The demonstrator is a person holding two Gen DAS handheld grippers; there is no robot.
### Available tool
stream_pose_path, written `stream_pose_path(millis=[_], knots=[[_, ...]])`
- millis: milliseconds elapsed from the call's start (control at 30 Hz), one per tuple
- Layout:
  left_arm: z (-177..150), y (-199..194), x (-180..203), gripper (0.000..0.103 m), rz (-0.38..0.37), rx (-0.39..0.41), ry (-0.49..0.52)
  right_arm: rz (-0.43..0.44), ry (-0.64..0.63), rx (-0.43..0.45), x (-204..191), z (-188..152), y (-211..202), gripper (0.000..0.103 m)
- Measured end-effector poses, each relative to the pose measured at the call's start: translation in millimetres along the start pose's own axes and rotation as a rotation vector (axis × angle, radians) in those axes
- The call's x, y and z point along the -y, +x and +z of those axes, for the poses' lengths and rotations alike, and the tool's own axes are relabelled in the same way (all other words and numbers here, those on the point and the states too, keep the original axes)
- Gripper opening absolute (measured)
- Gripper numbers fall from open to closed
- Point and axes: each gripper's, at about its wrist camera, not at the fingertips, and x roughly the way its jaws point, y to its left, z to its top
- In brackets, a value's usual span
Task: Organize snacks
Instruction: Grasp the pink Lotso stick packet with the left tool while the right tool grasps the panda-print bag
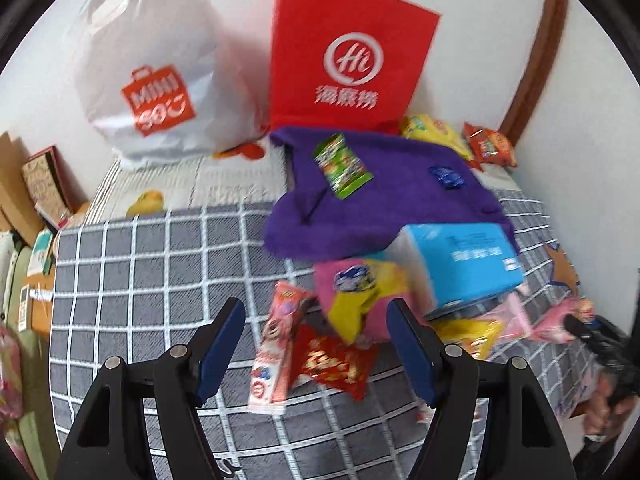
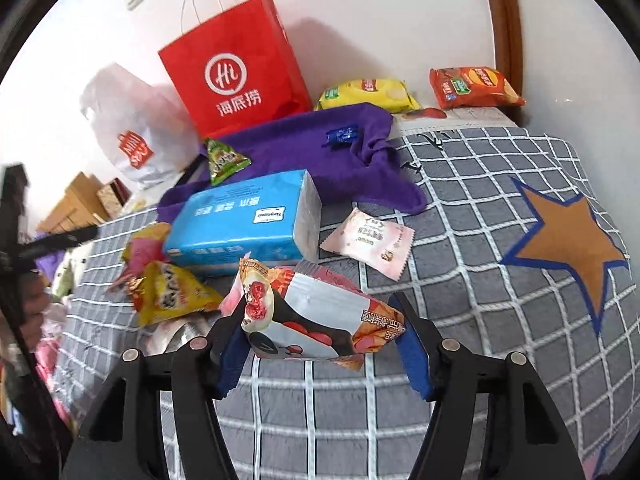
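Loose snack packets lie on a grey checked bedspread (image 1: 160,280). My left gripper (image 1: 316,344) hangs open above a long pink-and-white packet (image 1: 272,356), a red packet (image 1: 340,364) and a yellow-and-pink packet (image 1: 356,300), touching none of them. My right gripper (image 2: 322,346) is shut on a white, red and pink snack packet (image 2: 316,320), whose ends meet both blue pads. Close ahead are a yellow packet (image 2: 172,292), a pale pink sachet (image 2: 368,240) and a blue tissue pack (image 2: 244,220). A green packet (image 2: 224,160) rests on a purple cloth (image 2: 320,148).
A red paper bag (image 2: 236,64) and a white plastic bag (image 2: 132,136) stand against the wall. Beside them are yellow chips (image 2: 368,92) and red chips (image 2: 472,86). A star patch (image 2: 568,240) marks the bedspread on the right. Boxes (image 1: 36,184) line the bed's left side.
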Motion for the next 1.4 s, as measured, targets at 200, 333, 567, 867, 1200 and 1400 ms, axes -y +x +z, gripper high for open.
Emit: stream_pose_path(millis=[200, 333, 567, 867, 1200, 1400], knots=[[-10.9, 32.4, -12.1, 0.071, 0.089, -0.060, -0.020, -0.017, -0.014, -0.061, -0.5, -12.1, 17.8, 0.065], [-14.1, 48.8, -15.2, 0.069, 0.114, -0.091, -0.007, -0.012, -0.046, -0.089, -8.5, -13.6, 26.7, 0.065], [-14.9, 74.8, -18.7, 0.039, 0.107, -0.140, -0.010, -0.012, -0.059, -0.099, -13.4, -4.2, 41.7, 0.067], [-19.5, 81.9, -7.5, 0.023, 0.090, -0.116, 0.026, 0.046, 0.120, -0.146, -5.4, 6.0, 80.3, 0.070], [-28.1, 77.0, -16.2, 0.024, 0.038, -0.022, -0.020, -0.017, 0.081, -0.095, -8.2, -4.3, 59.8, 0.070], [-35.6, 75.2, -14.6, 0.024, 0.042, 0.047, -0.017, -0.051, 0.037, -0.057, -14.6, -14.2, 70.5, 0.063]])
